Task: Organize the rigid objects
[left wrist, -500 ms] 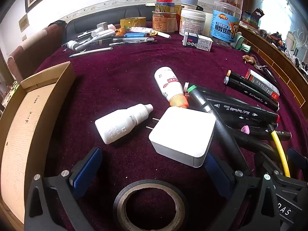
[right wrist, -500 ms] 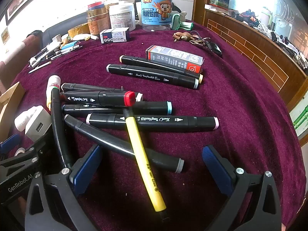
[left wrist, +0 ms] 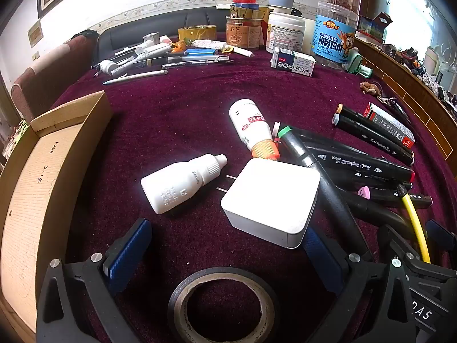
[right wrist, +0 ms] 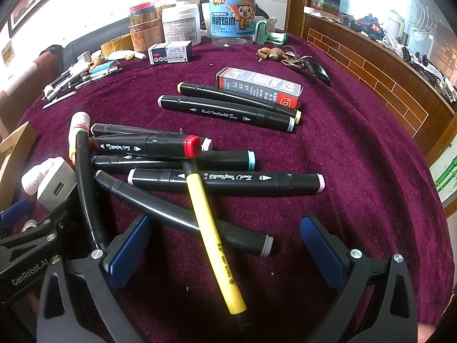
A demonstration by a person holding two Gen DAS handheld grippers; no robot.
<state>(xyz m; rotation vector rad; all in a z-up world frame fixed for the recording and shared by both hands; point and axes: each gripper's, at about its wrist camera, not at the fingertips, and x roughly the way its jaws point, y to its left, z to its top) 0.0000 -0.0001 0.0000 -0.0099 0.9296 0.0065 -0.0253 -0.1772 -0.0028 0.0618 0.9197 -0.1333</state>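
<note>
Step in hand: I judge I am lining up a first pick; nothing is lifted and the cardboard box point(left wrist: 54, 154) on my left looks like the place to gather things.
Left gripper point(left wrist: 225, 245): jaws spread wide and holding nothing. The white charger point(left wrist: 271, 200) lies just ahead, its near corner right beside the right-side pad; the black tape roll point(left wrist: 222, 303) sits on the counter point(left wrist: 177, 120) below the jaws.
White dropper bottle point(left wrist: 182, 187): lying on its side just left of the charger, apart from it, cap pointing toward the orange-capped bottle point(left wrist: 252, 130).
Right gripper point(right wrist: 225, 251): jaws spread wide, empty, straddling the yellow pen point(right wrist: 212, 228), which lies across the heap of black markers point(right wrist: 225, 183).
Doing it well: I would take the yellow pen first, since it rests on top; close across its barrel near the middle so it does not pivot, and lift straight so the markers beneath do not roll.
Risk: round barrels on velvet may slip sideways.
</note>
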